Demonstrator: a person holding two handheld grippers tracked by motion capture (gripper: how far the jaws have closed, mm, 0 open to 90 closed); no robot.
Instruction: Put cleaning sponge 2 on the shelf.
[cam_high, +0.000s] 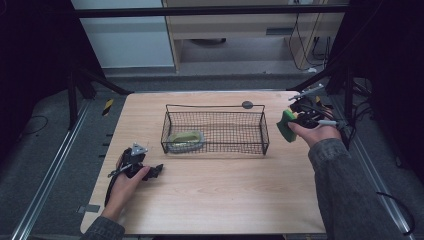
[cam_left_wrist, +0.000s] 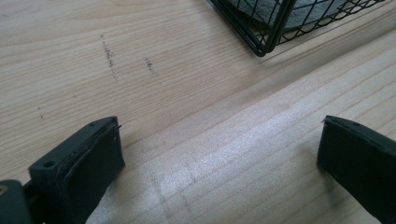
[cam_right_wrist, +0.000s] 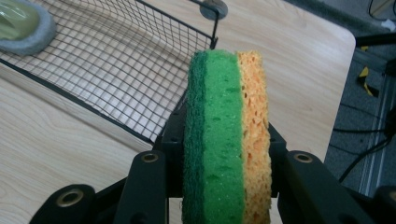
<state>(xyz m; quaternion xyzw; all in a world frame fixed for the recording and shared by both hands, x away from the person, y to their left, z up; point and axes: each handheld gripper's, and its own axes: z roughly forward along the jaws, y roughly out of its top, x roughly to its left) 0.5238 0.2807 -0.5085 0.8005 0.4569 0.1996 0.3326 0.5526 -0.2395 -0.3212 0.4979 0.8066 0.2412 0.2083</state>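
Currently the right gripper (cam_high: 292, 121) is clamping a green and orange sponge (cam_right_wrist: 227, 135) on edge, just beside the wire basket (cam_high: 215, 131). It should be clearing the rim before letting go inside. The left gripper (cam_high: 150, 172) is resting released on the table (cam_high: 225, 195).

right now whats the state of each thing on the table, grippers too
sponge: clamped on edge in the right gripper, off the table
right gripper: shut on the sponge, right of the basket
left gripper: open, nothing between its jaws
wire basket: upright on the table
grey-rimmed green pad: lying in the basket's left end
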